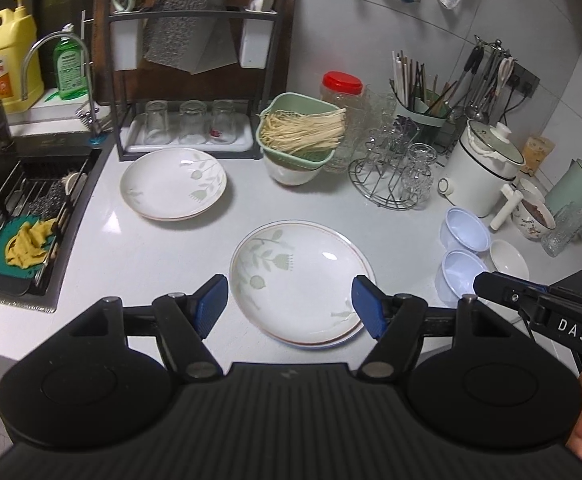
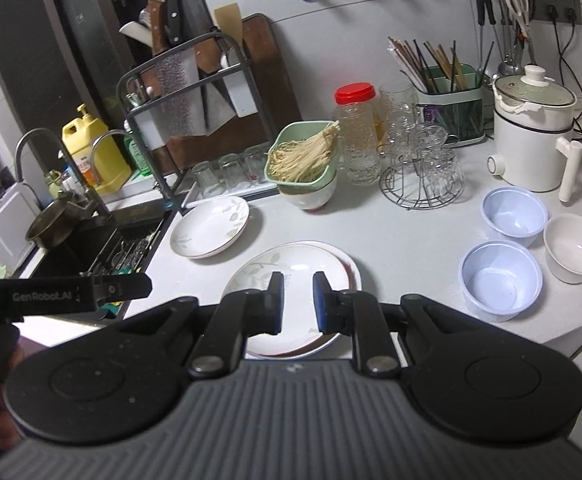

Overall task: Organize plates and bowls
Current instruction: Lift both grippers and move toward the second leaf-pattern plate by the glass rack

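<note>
Left gripper (image 1: 289,307) hangs over the white countertop (image 1: 163,256), jaws spread wide with nothing between them, framing the near plate stack (image 1: 297,284), a floral plate sitting on another plate. Right gripper (image 2: 297,303) hovers above that same stack (image 2: 291,272), jaws narrowed to a small gap and gripping nothing. Further back, a second floral plate (image 1: 173,185) lies in front of the dark dish rack (image 1: 189,80), just beside the sink (image 1: 27,216). Off to the right, two pale blue bowls (image 2: 501,284) sit close together, with a small white bowl (image 2: 575,248) just beside them. A green basket of noodles (image 1: 301,130) rests on a white bowl (image 1: 293,174) behind.
</note>
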